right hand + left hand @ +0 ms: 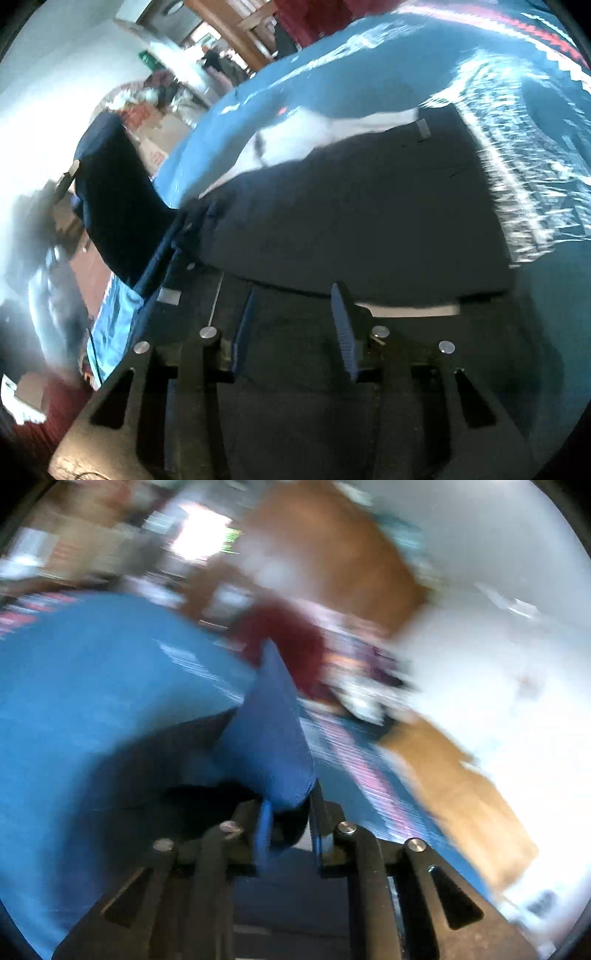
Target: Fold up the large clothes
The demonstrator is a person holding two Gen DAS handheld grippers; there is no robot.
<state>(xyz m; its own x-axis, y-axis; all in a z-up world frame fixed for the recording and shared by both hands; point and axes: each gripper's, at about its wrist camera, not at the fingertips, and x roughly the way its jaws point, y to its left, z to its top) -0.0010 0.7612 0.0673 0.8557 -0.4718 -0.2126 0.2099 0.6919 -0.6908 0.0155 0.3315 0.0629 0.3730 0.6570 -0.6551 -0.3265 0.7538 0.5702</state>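
Your left gripper's [286,812] jaws are clenched on a fold of blue garment [269,738], which rises from between them in a peak toward 12 o'clock, while your right gripper's [295,328] jaws stand released, with a clear gap between the two ribbed blue pads [341,332] and nothing caught in it. The largest thing in your left view is that blue cloth, which billows across the frame from 7 to 10 o'clock, with a dark shadowed hollow just above the jaws. That whole view is smeared with motion blur, so beyond the cloth you can make out only a striped blue and pink cover [369,771] running toward 4 o'clock, a brown wooden shape [332,554] at 12 o'clock and a dark red patch [291,642] near the centre. In your right view, a dark garment [351,214] lies spread directly ahead of the open jaws on a glossy blue patterned tabletop [369,70], which fills the frame from 12 to 3 o'clock. A white garment [295,133] lies along the dark one's far edge, touching it. At 9 o'clock another stretch of dark fabric [118,199] hangs over the tabletop's edge. A small pale tag [423,129] sits at the dark garment's far corner, toward 1 o'clock.
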